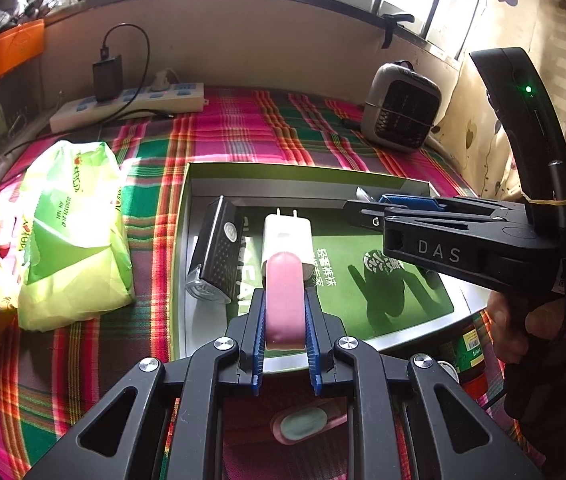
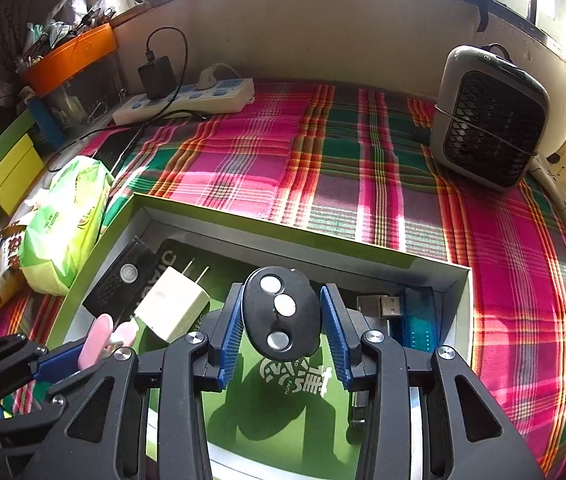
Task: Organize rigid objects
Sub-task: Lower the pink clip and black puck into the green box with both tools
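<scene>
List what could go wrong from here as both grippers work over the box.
1. The left gripper grips the pink object right above the white charger; lowering it could knock the charger.
2. The black remote sits between the right gripper's fingers with gaps showing on both sides, so it may slip or tip.
3. Both grippers crowd the green box and might collide.

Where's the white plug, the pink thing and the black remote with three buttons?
White plug [image 2: 173,312]: right wrist view, on its body.
Pink thing [image 1: 285,300]: left wrist view, on its middle.
Black remote [image 2: 281,312]: right wrist view, beside its middle button.
</scene>
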`<state>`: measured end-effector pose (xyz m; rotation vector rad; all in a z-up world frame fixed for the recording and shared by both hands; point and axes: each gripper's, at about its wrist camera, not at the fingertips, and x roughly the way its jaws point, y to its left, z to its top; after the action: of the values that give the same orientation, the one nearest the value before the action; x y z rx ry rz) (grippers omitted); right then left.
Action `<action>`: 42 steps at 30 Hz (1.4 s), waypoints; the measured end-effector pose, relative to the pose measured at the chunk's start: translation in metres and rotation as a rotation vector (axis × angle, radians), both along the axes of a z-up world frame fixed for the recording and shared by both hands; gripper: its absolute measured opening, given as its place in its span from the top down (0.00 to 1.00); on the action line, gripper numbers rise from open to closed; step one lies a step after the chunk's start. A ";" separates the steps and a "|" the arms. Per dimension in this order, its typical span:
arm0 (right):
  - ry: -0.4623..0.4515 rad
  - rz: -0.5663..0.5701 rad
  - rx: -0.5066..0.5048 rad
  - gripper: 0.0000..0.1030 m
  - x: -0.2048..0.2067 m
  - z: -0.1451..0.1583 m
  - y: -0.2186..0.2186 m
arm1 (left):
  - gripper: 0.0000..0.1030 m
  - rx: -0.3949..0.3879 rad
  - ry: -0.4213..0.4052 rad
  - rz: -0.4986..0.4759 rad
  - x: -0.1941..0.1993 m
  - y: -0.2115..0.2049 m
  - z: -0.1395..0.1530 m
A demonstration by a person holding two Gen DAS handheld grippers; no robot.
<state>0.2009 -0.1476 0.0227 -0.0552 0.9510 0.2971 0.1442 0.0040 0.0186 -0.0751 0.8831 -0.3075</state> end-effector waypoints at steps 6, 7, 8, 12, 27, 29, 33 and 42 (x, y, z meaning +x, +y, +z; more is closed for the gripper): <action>0.022 0.007 -0.018 0.61 0.007 -0.008 0.007 | 0.84 0.006 0.004 0.003 0.004 0.001 -0.004; 0.025 0.004 -0.021 0.61 0.008 -0.010 0.008 | 0.84 0.005 0.005 0.003 0.005 0.001 -0.005; 0.025 0.005 -0.022 0.61 0.010 -0.011 0.010 | 0.84 0.005 0.006 0.004 0.005 0.002 -0.006; 0.040 0.014 -0.012 0.61 0.014 -0.013 0.014 | 0.84 0.011 0.007 0.008 0.007 0.002 -0.007; 0.046 0.032 -0.030 0.61 0.017 -0.014 0.030 | 0.84 0.007 0.004 0.017 0.009 0.005 -0.007; 0.045 0.036 -0.033 0.61 0.017 -0.013 0.032 | 0.84 0.013 0.003 0.017 0.009 0.005 -0.007; 0.045 0.041 -0.039 0.61 0.018 -0.013 0.034 | 0.83 0.019 0.004 0.017 0.009 0.004 -0.007; 0.044 0.046 -0.038 0.61 0.017 -0.013 0.035 | 0.79 0.018 0.000 0.032 0.009 0.005 -0.006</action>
<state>0.2180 -0.1121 0.0094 -0.1058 1.0005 0.3233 0.1529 0.0095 0.0129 -0.0720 0.8837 -0.2699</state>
